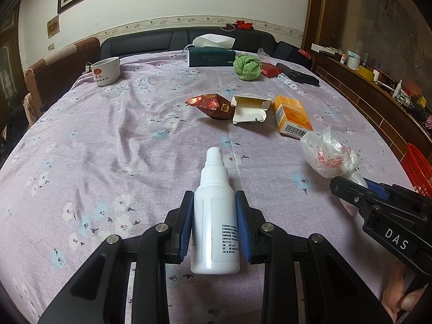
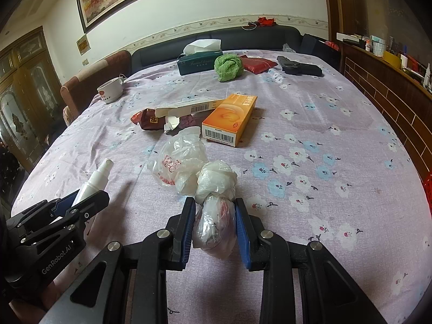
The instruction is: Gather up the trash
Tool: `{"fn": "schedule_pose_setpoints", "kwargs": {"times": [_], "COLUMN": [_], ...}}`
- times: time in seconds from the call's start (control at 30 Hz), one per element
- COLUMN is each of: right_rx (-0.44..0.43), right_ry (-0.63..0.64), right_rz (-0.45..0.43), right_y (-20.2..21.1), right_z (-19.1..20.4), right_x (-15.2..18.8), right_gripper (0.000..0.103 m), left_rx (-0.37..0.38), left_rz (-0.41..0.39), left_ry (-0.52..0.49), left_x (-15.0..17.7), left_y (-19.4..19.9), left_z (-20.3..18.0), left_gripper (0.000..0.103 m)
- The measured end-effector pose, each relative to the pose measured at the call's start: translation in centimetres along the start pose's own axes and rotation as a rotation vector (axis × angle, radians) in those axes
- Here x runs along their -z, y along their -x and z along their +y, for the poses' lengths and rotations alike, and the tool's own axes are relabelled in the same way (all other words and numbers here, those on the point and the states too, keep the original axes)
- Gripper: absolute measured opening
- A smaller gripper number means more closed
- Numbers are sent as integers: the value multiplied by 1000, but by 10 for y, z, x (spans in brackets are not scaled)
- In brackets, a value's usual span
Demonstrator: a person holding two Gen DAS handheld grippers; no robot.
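My left gripper (image 1: 215, 199) is shut on a white spray bottle (image 1: 214, 216), nozzle pointing away, just above the flowered cloth; the bottle (image 2: 93, 181) and left gripper (image 2: 81, 202) also show at the lower left of the right wrist view. My right gripper (image 2: 215, 206) is shut on a knotted clear plastic bag (image 2: 213, 224), whose crumpled end (image 1: 328, 154) lies on the cloth. Farther back lie a brown snack wrapper (image 1: 212, 105), an opened white carton (image 1: 249, 109) and an orange box (image 1: 291, 116). The right gripper (image 1: 351, 189) enters the left view from the right.
At the table's far end stand a white cup (image 1: 105, 70), a green tissue box (image 1: 212, 55), a green cloth ball (image 1: 247, 66), a red pouch (image 2: 257, 63) and a black object (image 2: 299, 67). A red basket (image 1: 418, 172) sits off the right edge beside a cluttered wooden sideboard (image 1: 378, 94).
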State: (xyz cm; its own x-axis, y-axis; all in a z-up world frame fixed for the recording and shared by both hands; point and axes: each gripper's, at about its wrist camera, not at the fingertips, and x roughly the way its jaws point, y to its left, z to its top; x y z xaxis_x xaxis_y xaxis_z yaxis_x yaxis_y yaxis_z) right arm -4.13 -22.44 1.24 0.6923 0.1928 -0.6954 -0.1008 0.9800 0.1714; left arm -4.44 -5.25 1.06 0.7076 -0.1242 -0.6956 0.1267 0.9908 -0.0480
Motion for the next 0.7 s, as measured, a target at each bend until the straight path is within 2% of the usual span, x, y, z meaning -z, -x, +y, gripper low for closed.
{"fn": "schedule_pose_setpoints", "kwargs": {"times": [0.43, 0.7], "right_rx": [16, 19], "right_ry": [-54, -110], "right_rz": [14, -29], "right_y": [11, 35], "right_z": [-19, -41], "right_x": [3, 0], "right_gripper": [31, 31], "left_rx": [32, 31], "left_rz": [-6, -24], "left_ry": [14, -29], "left_x": [-1, -10], "left_y": [5, 16], "left_z": [-2, -23], "left_gripper": [29, 29]}}
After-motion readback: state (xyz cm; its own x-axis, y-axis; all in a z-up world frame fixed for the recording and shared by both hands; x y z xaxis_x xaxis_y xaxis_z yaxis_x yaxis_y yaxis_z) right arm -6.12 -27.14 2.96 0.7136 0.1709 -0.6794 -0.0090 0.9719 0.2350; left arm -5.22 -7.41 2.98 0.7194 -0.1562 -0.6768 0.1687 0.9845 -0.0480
